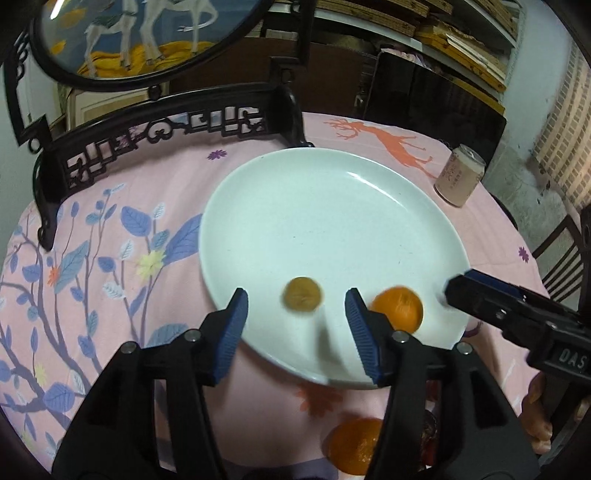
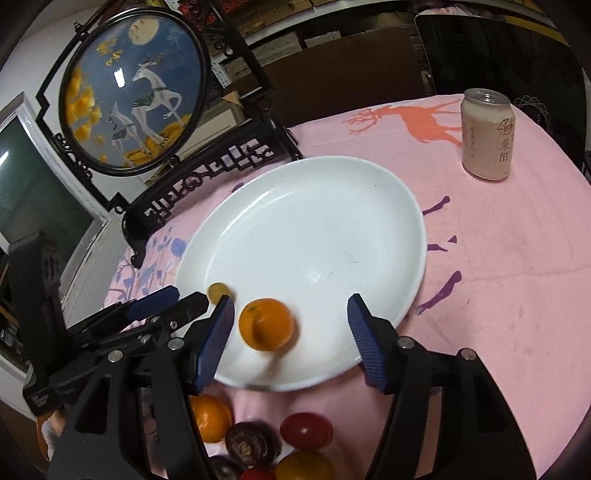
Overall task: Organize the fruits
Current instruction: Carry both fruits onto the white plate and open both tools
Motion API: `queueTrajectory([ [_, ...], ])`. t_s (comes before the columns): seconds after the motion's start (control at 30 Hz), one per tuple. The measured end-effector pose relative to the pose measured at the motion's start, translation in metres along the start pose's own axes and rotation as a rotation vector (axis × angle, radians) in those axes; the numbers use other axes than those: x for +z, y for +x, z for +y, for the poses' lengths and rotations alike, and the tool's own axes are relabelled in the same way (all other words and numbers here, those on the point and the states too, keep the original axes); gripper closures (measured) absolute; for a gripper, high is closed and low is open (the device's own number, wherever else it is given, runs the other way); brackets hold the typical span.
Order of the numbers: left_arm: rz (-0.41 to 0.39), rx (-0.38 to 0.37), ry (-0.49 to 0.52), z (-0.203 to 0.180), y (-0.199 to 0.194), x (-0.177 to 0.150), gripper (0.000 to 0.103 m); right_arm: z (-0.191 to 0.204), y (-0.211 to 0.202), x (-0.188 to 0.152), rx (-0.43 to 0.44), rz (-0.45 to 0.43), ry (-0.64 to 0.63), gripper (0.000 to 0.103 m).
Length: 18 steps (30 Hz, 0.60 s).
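Note:
A white plate (image 1: 332,206) (image 2: 314,221) lies on the pink tablecloth. On its near part are a small brownish-yellow fruit (image 1: 301,294) (image 2: 218,291) and an orange (image 1: 398,308) (image 2: 266,328), both blurred. My left gripper (image 1: 295,332) (image 2: 170,299) is open and empty over the plate's near rim, the small fruit between its fingers. My right gripper (image 2: 291,328) (image 1: 458,291) is open and empty, the orange between its fingers. Off the plate, near me, lie another orange (image 1: 354,448) (image 2: 210,419), a red tomato (image 2: 306,430), a yellow fruit (image 2: 306,467) and dark round pieces (image 2: 253,443).
A black carved stand with a round deer picture (image 1: 136,33) (image 2: 133,96) stands at the back left of the table. A pale drink can (image 1: 460,175) (image 2: 487,134) stands at the back right. A dark chair (image 1: 561,266) is beyond the table's right edge.

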<state>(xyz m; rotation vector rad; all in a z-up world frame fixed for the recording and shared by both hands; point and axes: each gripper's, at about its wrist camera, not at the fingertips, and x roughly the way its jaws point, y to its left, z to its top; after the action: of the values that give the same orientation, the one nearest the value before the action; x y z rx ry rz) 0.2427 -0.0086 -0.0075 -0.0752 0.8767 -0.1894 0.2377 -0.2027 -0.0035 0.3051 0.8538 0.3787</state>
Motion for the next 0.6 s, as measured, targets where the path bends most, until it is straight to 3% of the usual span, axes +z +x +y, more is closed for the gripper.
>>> queueTrajectory([
  [0.23,-0.014,0.027,-0.021,0.014,-0.032,-0.028,0.048,0.02,-0.038,-0.027,-0.014,-0.035,-0.057,0.039],
  [0.33,-0.027,0.0,-0.029,0.016,-0.051,-0.044,0.048,0.028,-0.058,-0.044,-0.027,-0.055,-0.087,0.038],
  [0.6,-0.001,-0.063,0.078,-0.014,-0.065,-0.075,0.046,0.015,-0.088,-0.078,-0.036,-0.071,-0.03,0.036],
])
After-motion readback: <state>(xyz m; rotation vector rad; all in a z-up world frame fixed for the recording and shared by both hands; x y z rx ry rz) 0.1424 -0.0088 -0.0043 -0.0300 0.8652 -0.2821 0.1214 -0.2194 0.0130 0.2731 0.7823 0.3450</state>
